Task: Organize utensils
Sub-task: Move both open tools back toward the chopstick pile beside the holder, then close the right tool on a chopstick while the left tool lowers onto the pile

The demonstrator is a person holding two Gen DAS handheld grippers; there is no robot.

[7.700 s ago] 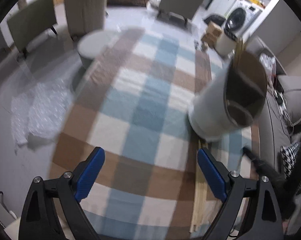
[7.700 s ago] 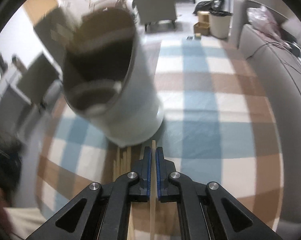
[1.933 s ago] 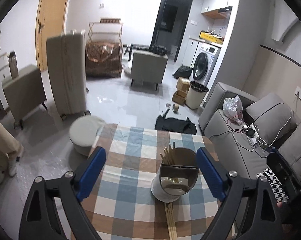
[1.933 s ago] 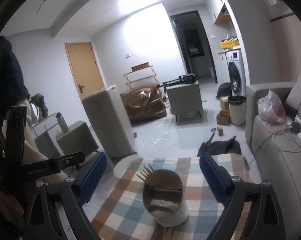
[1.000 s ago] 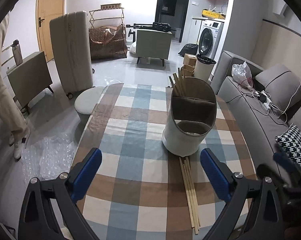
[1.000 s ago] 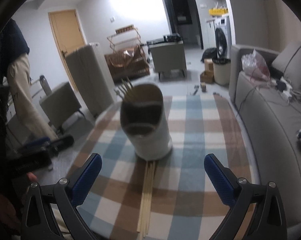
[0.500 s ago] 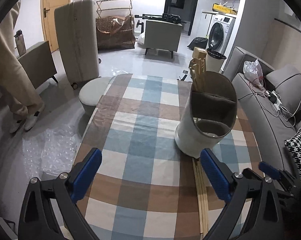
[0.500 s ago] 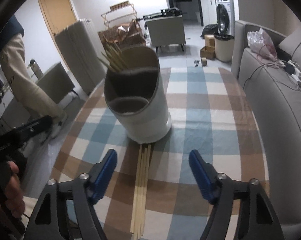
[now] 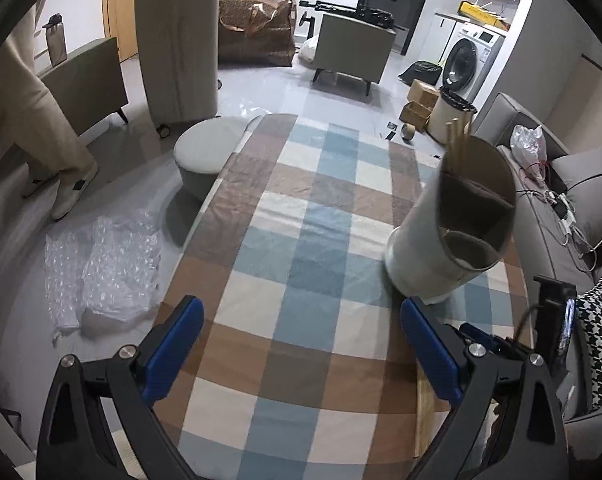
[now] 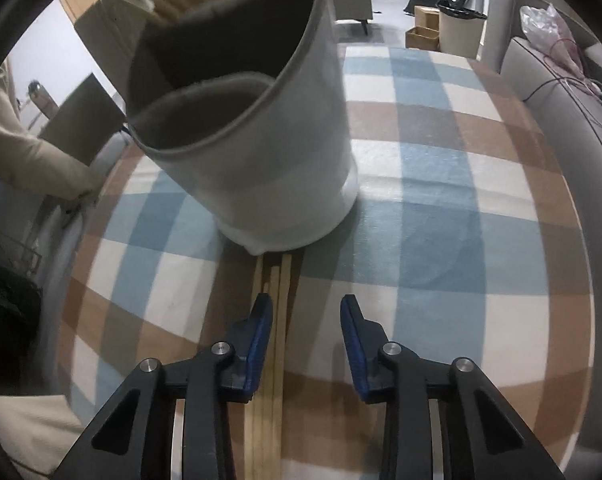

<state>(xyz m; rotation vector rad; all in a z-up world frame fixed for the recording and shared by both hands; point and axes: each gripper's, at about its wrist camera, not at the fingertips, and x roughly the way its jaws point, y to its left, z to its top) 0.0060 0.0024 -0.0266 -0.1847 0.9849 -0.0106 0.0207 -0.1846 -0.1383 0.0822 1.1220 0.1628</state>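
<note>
Right gripper: jaws closing, chopsticks just inside its left pad, unpinched; holder ahead. Left gripper: jaws wide, empty; only this view shows chopsticks standing in the holder.

Standing upright on checked cloth: white utensil holder, brown divided interior, chopsticks poking from 12 o'clock compartment. Lying flat at its 6 o'clock, touching base: loose wooden chopsticks.
</note>
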